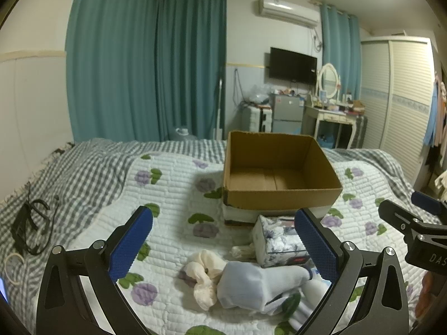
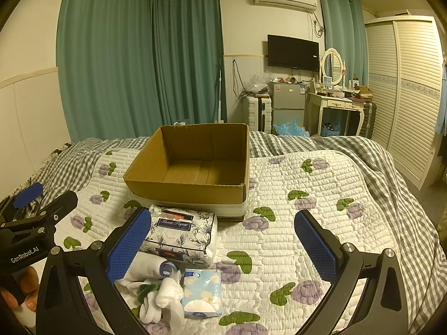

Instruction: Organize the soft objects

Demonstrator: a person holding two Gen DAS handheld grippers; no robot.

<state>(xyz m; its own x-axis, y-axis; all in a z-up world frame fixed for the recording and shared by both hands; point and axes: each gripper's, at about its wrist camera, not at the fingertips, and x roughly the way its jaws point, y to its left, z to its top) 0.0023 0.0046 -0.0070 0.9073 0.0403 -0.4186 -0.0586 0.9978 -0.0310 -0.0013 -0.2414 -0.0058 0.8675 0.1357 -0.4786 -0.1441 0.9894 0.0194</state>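
Both grippers hang over the bed point(image 2: 321, 173) with nothing held: the left gripper point(image 1: 223, 247) has its jaws spread wide, and the right gripper point(image 2: 223, 247) is just as wide open. The soft things lie in a small heap on the quilt on the near side of the empty cardboard box point(image 1: 279, 178). In the left wrist view a rolled pale blue sock point(image 1: 251, 282) sits low between the open jaws, its long axis running roughly left to right across the gap, with a cream scrunchie point(image 1: 205, 275) touching its left end. A flowered tissue pack point(image 2: 180, 236) lies between the heap and the box, just in front of the box's near wall, and a small blue tissue packet point(image 2: 202, 293) rests beside the white socks point(image 2: 160, 296). The left gripper looks nearer the sock and better placed for it; the heap sits left of centre for the right gripper, which is more squarely lined up on bare quilt.
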